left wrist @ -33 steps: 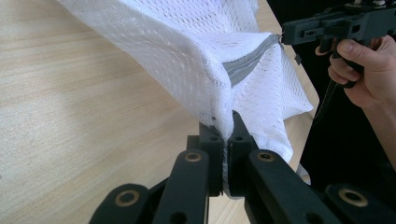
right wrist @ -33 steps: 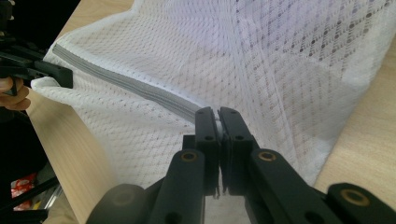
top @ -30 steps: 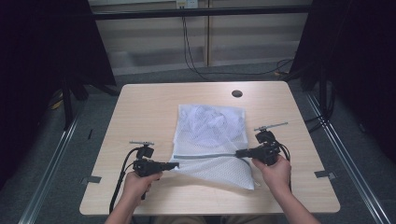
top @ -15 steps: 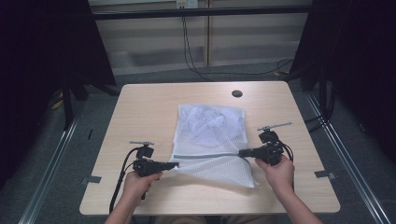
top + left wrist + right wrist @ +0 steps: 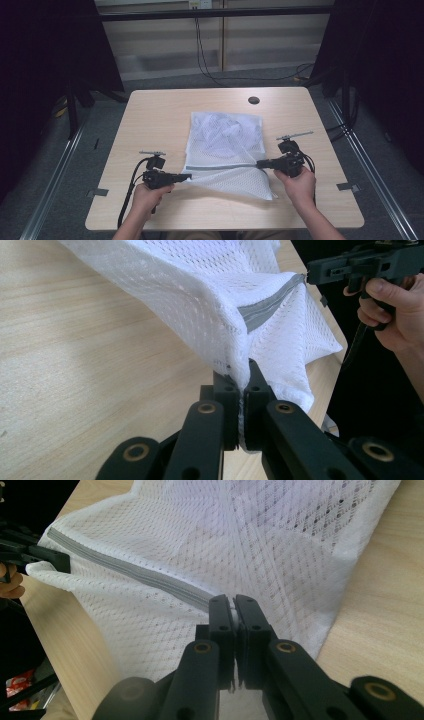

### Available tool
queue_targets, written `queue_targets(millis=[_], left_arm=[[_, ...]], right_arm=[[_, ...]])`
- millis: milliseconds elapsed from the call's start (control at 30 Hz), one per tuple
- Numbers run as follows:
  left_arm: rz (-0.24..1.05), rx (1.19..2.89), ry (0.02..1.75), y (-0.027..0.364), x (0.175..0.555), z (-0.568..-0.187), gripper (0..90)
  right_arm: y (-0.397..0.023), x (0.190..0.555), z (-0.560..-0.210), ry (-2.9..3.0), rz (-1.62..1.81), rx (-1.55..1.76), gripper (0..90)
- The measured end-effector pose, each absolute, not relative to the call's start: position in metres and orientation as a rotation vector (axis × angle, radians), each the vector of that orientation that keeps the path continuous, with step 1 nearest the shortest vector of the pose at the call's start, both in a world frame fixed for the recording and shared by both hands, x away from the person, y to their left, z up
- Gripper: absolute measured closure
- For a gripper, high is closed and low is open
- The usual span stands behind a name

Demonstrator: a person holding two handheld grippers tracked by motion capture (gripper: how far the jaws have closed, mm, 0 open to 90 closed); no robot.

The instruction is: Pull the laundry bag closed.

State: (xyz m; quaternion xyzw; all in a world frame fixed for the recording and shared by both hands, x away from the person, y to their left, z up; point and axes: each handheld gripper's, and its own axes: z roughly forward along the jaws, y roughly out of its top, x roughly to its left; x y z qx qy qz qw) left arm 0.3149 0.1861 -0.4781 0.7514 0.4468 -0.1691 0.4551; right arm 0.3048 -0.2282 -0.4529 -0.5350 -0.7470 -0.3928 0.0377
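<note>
A white mesh laundry bag (image 5: pixel 225 145) with a grey zipper band (image 5: pixel 220 167) lies in the middle of the wooden table (image 5: pixel 150 115), something white bundled inside it. My left gripper (image 5: pixel 187 176) is shut on the bag's near left corner and holds it a little off the table. In the left gripper view the mesh (image 5: pixel 210 300) is pinched between the jaws of the left gripper (image 5: pixel 243 377). My right gripper (image 5: pixel 260 163) is shut on the bag's right edge at the zipper end. The right gripper view has the right gripper (image 5: pixel 234 605) clamping the mesh beside the zipper band (image 5: pixel 140 572).
A round dark grommet hole (image 5: pixel 253 100) sits near the table's far edge. Cables (image 5: pixel 205 55) hang behind the table. Dark curtains stand at both sides. Bare tabletop lies left of the bag and along the front edge.
</note>
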Motion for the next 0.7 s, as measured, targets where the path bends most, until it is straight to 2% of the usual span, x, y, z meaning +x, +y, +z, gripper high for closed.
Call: queue_targets(millis=[700], left_arm=[[-0.422, 1.866, 1.077, 0.183, 0.319, -0.478, 89.0]], right_arm=[[-0.246, 0.299, -0.454, -2.252, -1.234, -1.681, 87.1]])
